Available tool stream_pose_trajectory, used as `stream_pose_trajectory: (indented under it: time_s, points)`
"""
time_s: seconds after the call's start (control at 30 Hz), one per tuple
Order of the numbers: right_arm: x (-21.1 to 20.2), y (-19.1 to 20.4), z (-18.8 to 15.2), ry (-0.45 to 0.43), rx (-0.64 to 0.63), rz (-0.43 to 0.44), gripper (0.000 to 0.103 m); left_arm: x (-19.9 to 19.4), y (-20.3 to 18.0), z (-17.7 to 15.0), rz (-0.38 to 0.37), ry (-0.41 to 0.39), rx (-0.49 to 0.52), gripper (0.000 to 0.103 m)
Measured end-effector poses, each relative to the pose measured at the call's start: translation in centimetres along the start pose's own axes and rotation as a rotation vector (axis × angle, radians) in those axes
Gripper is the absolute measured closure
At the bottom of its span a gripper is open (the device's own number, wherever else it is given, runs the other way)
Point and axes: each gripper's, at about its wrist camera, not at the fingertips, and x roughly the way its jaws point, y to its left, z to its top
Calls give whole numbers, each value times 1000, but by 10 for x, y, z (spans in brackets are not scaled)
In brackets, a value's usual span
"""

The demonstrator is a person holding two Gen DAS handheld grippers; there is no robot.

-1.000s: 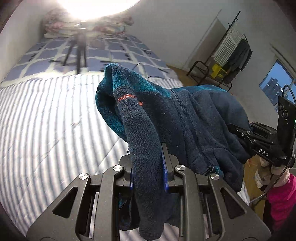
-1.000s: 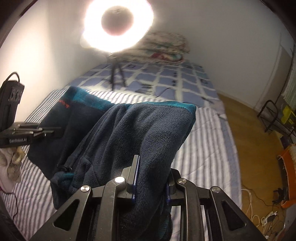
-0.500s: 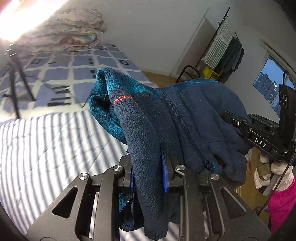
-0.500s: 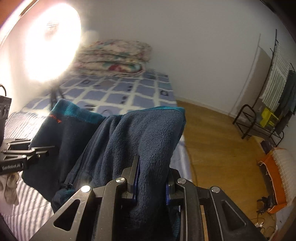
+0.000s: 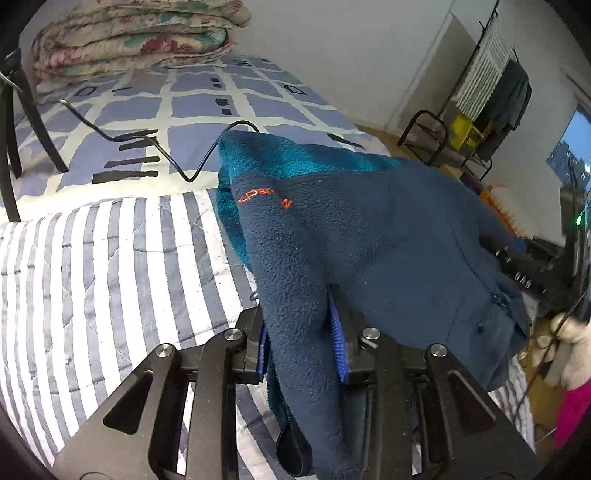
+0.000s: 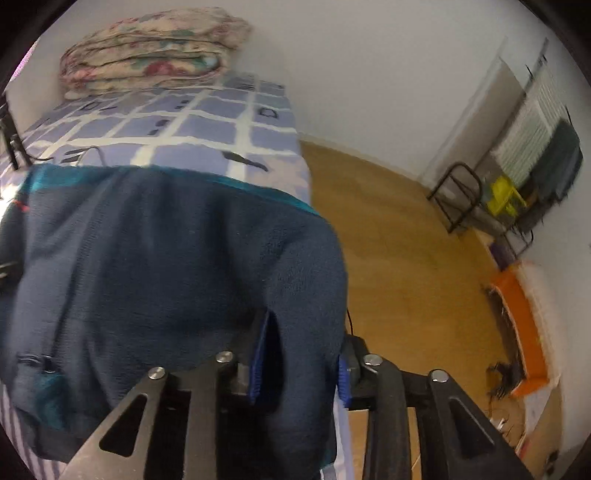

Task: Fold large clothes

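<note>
A navy fleece jacket (image 5: 369,236) with a teal collar and an orange logo hangs in the air between both grippers, above the striped bedcover (image 5: 92,266). My left gripper (image 5: 301,332) is shut on one fold of it. My right gripper (image 6: 301,354) is shut on another fold of the same jacket (image 6: 166,266). The fleece hides most of both pairs of blue pads. The right gripper's body shows at the right edge of the left wrist view (image 5: 535,266).
A folded floral quilt (image 5: 129,33) lies at the head of the bed on a blue checked sheet (image 5: 192,107). A black cable (image 5: 159,147) and tripod legs (image 5: 22,122) are on the bed. Wooden floor (image 6: 399,240), a drying rack (image 6: 535,147) and an orange basket (image 6: 524,321) are to the right.
Both grippers have swung to the right with the jacket. The ring light has left both views, and the floor and drying rack now show in the right wrist view.
</note>
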Motion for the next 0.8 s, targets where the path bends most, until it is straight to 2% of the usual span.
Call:
stream_pose_trajectory:
  time_s: [0.13,0.27,0.43,0.8]
  points:
    - [-7,-3,-3,-9,14,-29,65,-9,-7,0,20,-2,18,72]
    - [-31,-10,-5,-32,38,-33,65,-35,-13,-8,35,-13,29,72]
    - [-72,-19,-13,-62,88,8,65,-81,-27,-20,25,-40,54,72]
    - [-218,-19,-42,-162,111,111,64,-254,-90,-56,-9,-178,159,72]
